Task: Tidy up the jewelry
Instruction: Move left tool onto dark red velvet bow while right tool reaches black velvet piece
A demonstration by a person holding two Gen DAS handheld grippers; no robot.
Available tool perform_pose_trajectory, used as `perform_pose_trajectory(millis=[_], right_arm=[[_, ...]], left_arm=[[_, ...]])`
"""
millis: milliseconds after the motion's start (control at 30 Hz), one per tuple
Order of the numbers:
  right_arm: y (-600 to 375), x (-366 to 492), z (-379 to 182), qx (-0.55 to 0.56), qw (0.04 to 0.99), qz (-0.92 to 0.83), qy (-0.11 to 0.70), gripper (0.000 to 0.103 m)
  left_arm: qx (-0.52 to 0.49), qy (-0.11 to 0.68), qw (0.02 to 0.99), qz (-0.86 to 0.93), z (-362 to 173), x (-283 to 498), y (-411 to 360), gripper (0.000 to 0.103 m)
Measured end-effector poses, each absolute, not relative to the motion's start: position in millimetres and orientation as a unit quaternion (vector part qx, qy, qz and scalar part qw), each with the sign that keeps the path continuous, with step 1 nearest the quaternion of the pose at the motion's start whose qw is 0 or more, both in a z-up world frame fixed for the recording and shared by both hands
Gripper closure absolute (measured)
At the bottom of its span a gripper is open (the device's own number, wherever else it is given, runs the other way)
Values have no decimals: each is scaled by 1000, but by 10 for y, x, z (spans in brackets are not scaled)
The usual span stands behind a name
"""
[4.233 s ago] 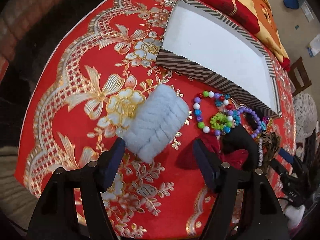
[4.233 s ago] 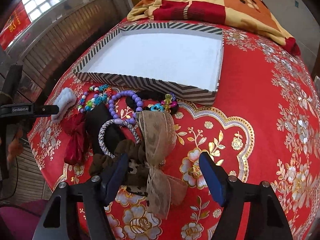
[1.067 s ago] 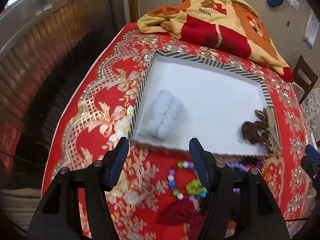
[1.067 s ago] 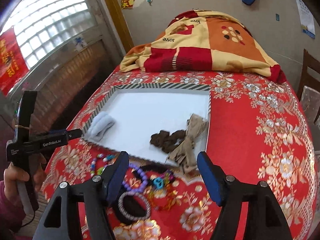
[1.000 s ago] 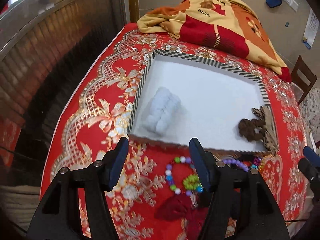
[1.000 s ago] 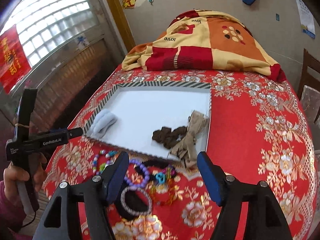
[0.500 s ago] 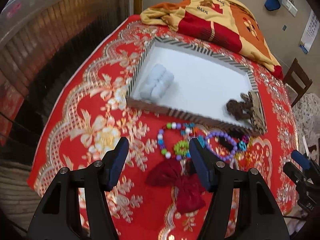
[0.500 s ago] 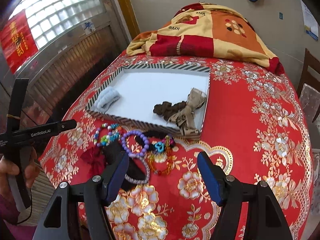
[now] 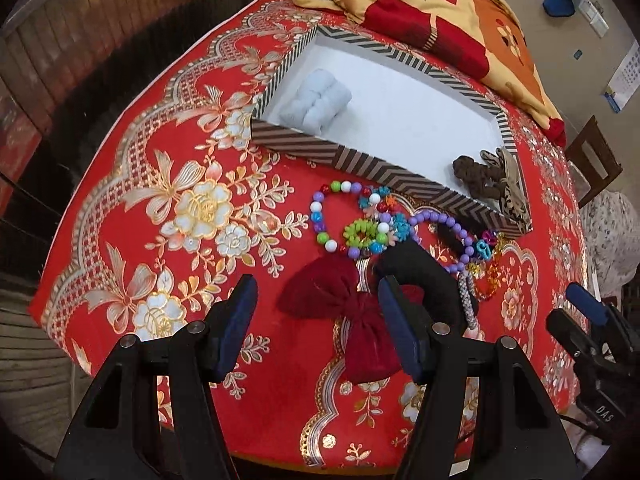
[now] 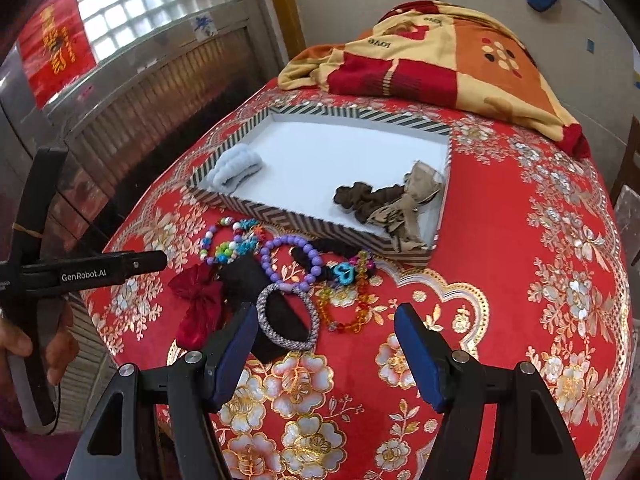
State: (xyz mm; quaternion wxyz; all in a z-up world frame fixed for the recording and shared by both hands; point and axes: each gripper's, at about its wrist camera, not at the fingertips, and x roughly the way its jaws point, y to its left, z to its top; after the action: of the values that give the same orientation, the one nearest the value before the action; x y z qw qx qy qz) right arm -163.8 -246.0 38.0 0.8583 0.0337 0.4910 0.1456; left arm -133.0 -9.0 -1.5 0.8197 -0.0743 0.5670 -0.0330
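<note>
Jewelry and hair accessories lie bunched on a red floral tablecloth, just in front of a shallow striped box with a white floor. Inside the box, a pale blue fuzzy band rests in the near-left corner, while a brown scrunchie and a tan bow sit together toward the right end, the bow reaching the box's right wall.

Outside the box, a multicolored bead bracelet and a small green bead ring lie closest to its front wall, beside a purple bead bracelet. A turquoise heart bead and an orange bead strand sit to the right of the purple one. A silver-gray woven bangle lies on top of a black cloth piece, and a dark red bow lies to the left of that.

Left gripper hangs over the near edge of the pile with its jaws spread wide, the dark red bow showing between them; whether they touch it cannot be told. Right gripper is likewise spread wide and carrying nothing, poised above the tablecloth just in front of the woven bangle. A yellow, red and orange patchwork blanket is heaped at the far end of the table behind the box.
</note>
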Motion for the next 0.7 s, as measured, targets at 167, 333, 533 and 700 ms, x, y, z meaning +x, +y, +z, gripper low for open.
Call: perform_pose_trajectory(millis=[167,333,533,700], right_arm=[[-2422,-1624,338,34,854,150,497,35],[-2368,-1613,306,31,849,157,503,35],[-2308,-1620,240,23,843,162,513,35],[-2333,-1609,231,25,841,160,516,35]], left_arm=[[-79,570,817,-28,-43,-1349,-60,40],[-79,579,811,-29,-90,-1354,-80,40],[-78,584,808,-28,-121,-1359,-96,40],[-82,586,806,-26,-132,-1355,-79,40]])
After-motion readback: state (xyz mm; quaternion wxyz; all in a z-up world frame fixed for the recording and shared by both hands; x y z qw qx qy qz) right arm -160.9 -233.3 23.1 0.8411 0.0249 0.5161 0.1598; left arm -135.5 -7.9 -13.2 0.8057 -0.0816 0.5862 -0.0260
